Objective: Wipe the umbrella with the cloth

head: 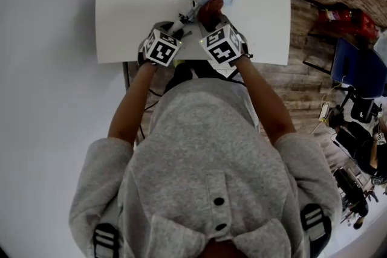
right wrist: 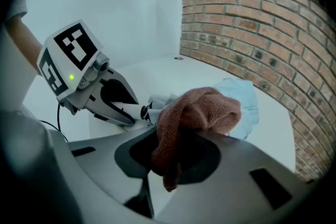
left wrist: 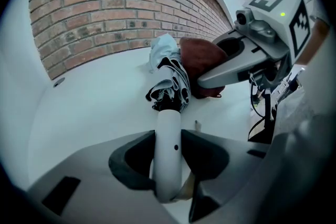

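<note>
Near the tabletop's (head: pixel 139 3) near edge lies the one folded umbrella (left wrist: pixel 170 73), its white handle (left wrist: pixel 169 136) clamped in my left gripper (left wrist: pixel 168 165), while my right gripper (right wrist: pixel 173 152) pinches the one brown cloth (right wrist: pixel 202 110) against its canopy.

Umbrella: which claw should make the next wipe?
Right. The right claw grips the cloth against the umbrella; the left claw is clamped on its handle, steadying it.
</note>
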`<action>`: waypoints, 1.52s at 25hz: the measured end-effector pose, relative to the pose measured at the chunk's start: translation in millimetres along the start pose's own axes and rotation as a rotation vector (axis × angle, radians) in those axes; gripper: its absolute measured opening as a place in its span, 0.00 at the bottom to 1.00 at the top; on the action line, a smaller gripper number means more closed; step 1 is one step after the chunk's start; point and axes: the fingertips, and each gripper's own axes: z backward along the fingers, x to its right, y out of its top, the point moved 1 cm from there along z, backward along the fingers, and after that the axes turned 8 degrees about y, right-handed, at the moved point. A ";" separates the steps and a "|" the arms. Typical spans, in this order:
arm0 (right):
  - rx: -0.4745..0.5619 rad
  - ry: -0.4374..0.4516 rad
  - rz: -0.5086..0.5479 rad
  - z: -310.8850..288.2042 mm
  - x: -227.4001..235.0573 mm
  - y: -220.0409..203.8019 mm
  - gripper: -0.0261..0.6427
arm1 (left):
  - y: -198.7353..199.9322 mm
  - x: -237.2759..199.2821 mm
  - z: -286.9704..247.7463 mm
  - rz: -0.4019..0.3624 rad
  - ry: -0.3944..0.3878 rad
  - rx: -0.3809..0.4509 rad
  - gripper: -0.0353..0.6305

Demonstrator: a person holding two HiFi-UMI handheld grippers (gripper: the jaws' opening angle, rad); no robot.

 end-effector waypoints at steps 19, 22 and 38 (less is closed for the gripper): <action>0.042 0.385 0.040 22.2 -51.3 67.6 0.16 | -1.8 -1.6 1.5 0.008 0.009 0.017 0.28; 0.096 0.472 -0.005 31.6 -48.6 88.0 0.16 | -0.5 -1.4 1.4 0.008 0.003 0.025 0.28; 0.138 0.435 -0.402 11.1 58.5 69.6 0.16 | 4.3 -4.8 -4.8 -0.004 -0.020 0.029 0.28</action>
